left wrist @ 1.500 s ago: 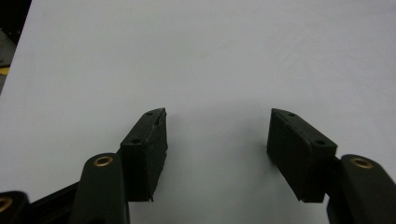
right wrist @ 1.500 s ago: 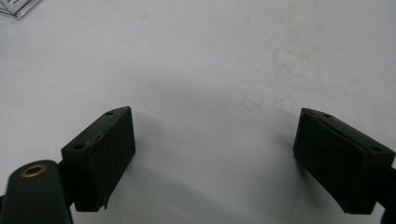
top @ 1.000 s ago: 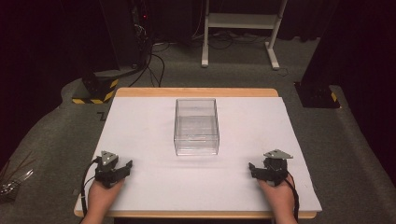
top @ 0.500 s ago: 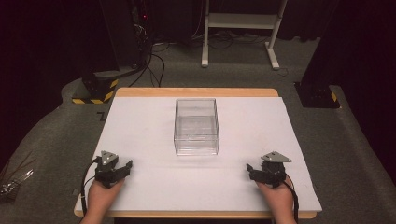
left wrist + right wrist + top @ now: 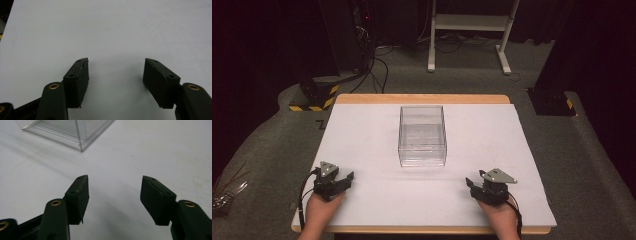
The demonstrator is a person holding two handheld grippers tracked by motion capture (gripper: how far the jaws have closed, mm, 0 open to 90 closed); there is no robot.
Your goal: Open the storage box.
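Observation:
A clear, empty plastic box (image 5: pixel 422 135) stands in the middle of the white table (image 5: pixel 492 130). My left gripper (image 5: pixel 346 179) rests near the front left corner, held in a hand, its jaws open over bare tabletop (image 5: pixel 116 66). My right gripper (image 5: pixel 471 184) is near the front right, pointing toward the box. Its jaws have just been closing, and they still stand apart with nothing between them (image 5: pixel 115 183). A corner of the box (image 5: pixel 72 132) shows at the top left of the right gripper view, well ahead of the fingertips.
The table has a wooden rim (image 5: pixel 422 98) at the back. On the floor behind are a white stand (image 5: pixel 467 22), cables (image 5: pixel 377 65) and a yellow-and-black striped base (image 5: pixel 314 97). A dark base (image 5: pixel 552 102) sits off the right rear corner.
The right gripper has shifted left along the front of the table, and its jaws look narrower. The left gripper and the box have stayed put.

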